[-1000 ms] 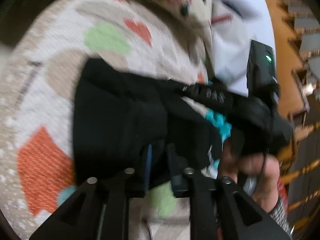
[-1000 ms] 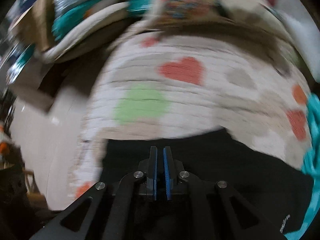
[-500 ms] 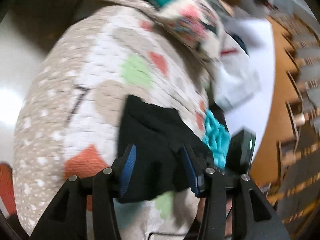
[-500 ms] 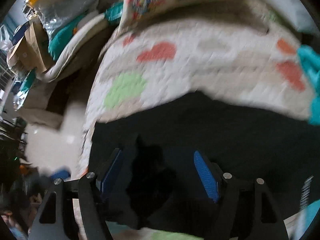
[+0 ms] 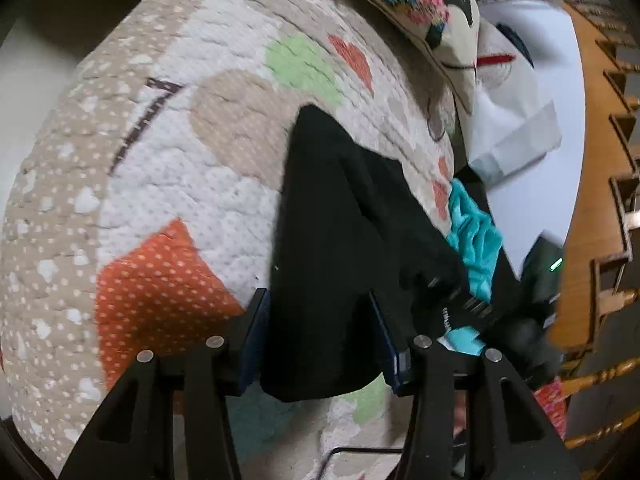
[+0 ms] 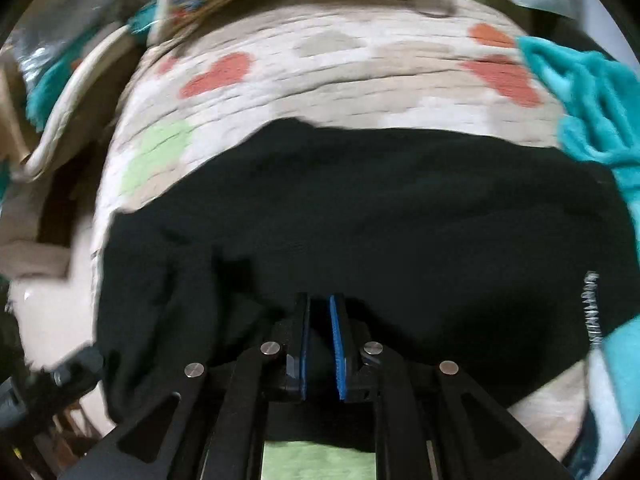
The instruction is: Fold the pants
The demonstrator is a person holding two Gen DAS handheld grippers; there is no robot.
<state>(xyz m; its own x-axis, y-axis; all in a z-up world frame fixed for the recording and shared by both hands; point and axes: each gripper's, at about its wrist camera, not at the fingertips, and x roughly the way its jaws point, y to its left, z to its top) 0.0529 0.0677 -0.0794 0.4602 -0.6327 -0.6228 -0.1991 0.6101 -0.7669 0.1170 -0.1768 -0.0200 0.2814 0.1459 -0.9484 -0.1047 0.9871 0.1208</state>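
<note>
The black pants lie folded on a quilted bedspread with hearts and dots. My left gripper is open, its blue pads on either side of the pants' near end. In the right wrist view the pants spread wide across the quilt. My right gripper has its blue pads nearly together with black cloth between them. The right gripper body shows in the left wrist view at the pants' right edge.
A teal cloth lies right of the pants, also in the right wrist view. A patterned pillow and white bedding sit at the far end. A wooden headboard rail runs along the right.
My left gripper opened and now stays open over the pants' end. My right gripper opened half a second ago and has closed again on the black cloth.
</note>
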